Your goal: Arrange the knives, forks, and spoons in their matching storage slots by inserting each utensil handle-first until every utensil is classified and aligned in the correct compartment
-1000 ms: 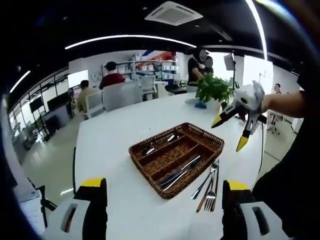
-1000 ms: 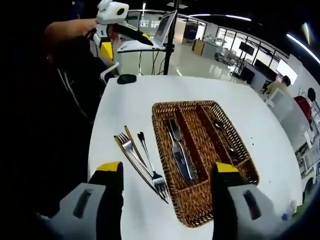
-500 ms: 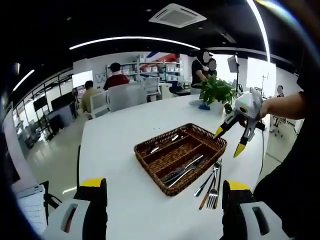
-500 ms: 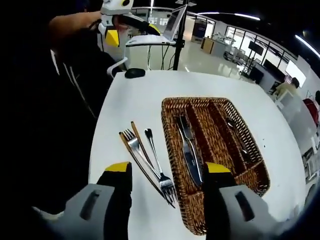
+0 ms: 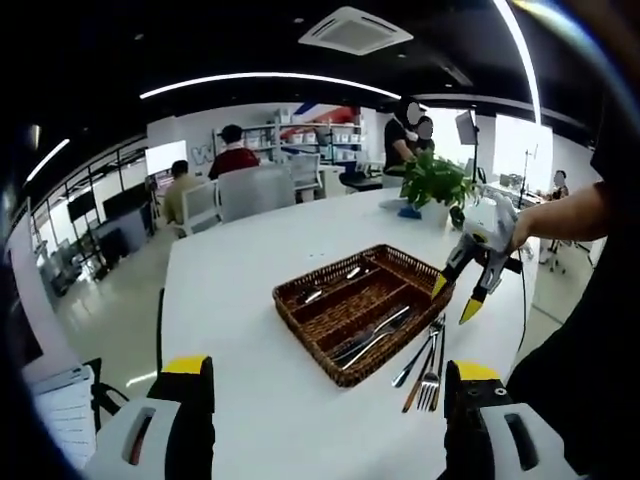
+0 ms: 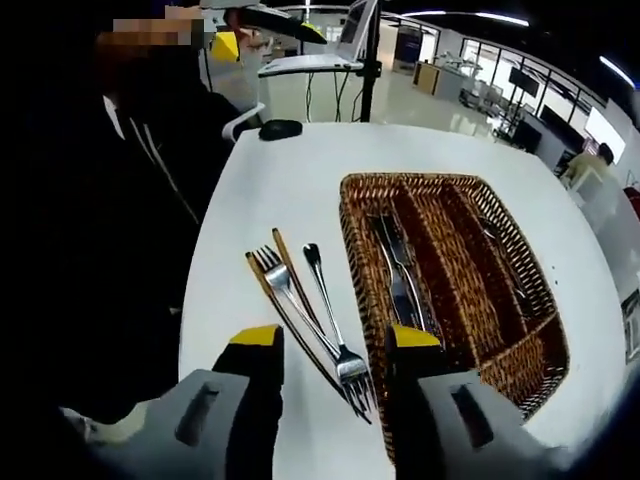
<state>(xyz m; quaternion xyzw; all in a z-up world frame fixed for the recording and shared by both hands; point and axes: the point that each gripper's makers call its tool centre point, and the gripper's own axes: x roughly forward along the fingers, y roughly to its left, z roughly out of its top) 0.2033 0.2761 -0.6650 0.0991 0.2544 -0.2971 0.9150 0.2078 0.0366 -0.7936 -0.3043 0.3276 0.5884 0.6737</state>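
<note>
— So, how far along is the sorting?

— Partway, I'd judge. The brown woven wicker tray (image 6: pixel 455 290) on the white worktop (image 6: pixel 290 190) already holds a pair of steel table knives (image 6: pixel 400 275) in one long slot, and some steel utensils (image 5: pixel 328 286) lie in the far slot (spoons, perhaps; too small to tell).

— And what's left?

— A cluster just beside the tray: two silver forks (image 6: pixel 315 320) lying heads opposite, plus brown wooden chopsticks (image 6: pixel 300 325), all loose on the worktop.

— The tongs?

— The right tongs (image 6: pixel 330 345) hang spread and empty over the forks — a pick-up looks next. The left tongs (image 5: pixel 325 372) are wide apart, holding nothing, well back from the tray.
</note>
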